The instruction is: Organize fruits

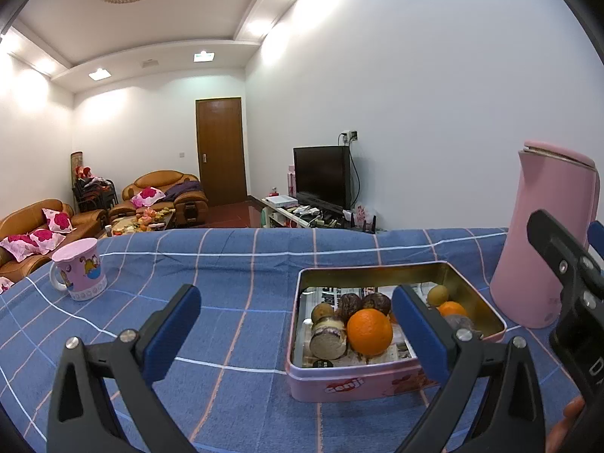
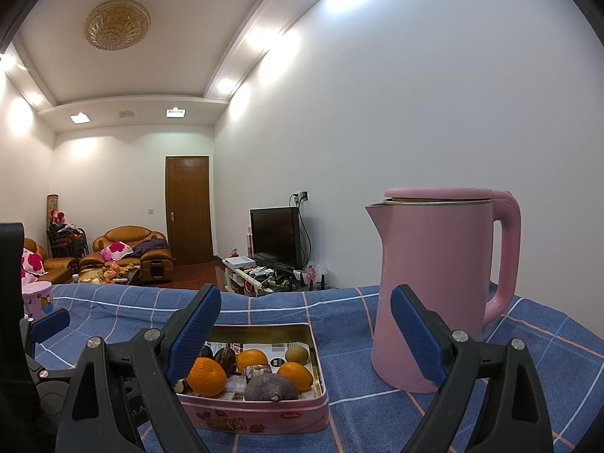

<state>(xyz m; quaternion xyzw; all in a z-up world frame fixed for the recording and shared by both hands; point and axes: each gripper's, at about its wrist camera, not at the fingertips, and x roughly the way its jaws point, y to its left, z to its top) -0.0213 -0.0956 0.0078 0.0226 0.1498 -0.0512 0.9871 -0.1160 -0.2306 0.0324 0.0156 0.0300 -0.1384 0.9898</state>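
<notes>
tin [image 2: 264, 421] of fruit | below-left of wide, empty right gripper [image 2: 305, 336]

Light: bright and even, given by recessed ceiling lamps [image 1: 100, 74] | Glare: white patches are thrown on upper walls | Shadows: soft | Focus: sharp | Edges: strongly bent, dark corners are seen in both views
</notes>
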